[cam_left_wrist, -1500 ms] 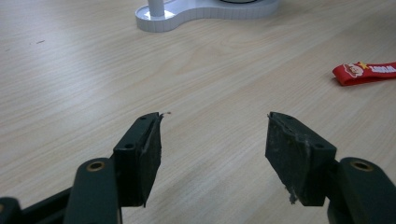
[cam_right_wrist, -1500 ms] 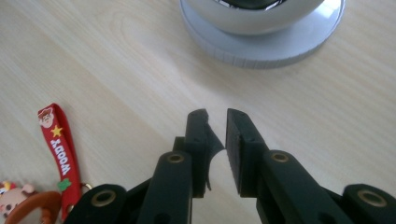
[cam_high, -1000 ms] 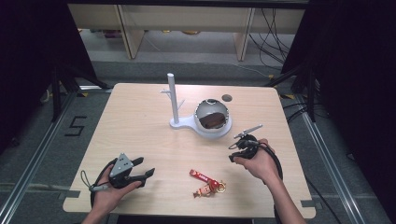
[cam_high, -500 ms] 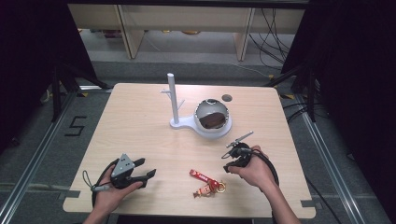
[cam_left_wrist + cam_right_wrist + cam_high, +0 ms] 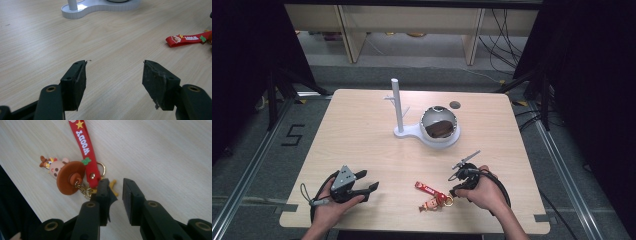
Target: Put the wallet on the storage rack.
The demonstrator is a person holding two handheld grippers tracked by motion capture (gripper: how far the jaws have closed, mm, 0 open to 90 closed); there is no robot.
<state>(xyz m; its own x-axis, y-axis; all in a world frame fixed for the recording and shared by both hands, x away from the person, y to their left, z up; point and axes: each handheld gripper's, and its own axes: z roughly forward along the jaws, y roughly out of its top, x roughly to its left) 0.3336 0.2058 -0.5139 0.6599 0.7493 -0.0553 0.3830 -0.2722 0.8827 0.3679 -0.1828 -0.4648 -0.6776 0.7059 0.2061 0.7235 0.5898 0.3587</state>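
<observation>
right gripper view: right tool (image 5: pixel 116 187) narrowly parted over keychain (image 5: pixel 75 170); left tool (image 5: pixel 113 75) wide

- The wooden table (image 5: pixel 362 130) carries a white stand (image 5: pixel 399 112) with an upright post, and a shiny round bowl (image 5: pixel 439 125) sits on the stand's base.
- The left gripper (image 5: pixel 364 189) rests near the front edge, jaws apart over bare wood.
- The right gripper (image 5: pixel 454 189) sits just beside the red keychain (image 5: pixel 432 196), near its ring end.
</observation>
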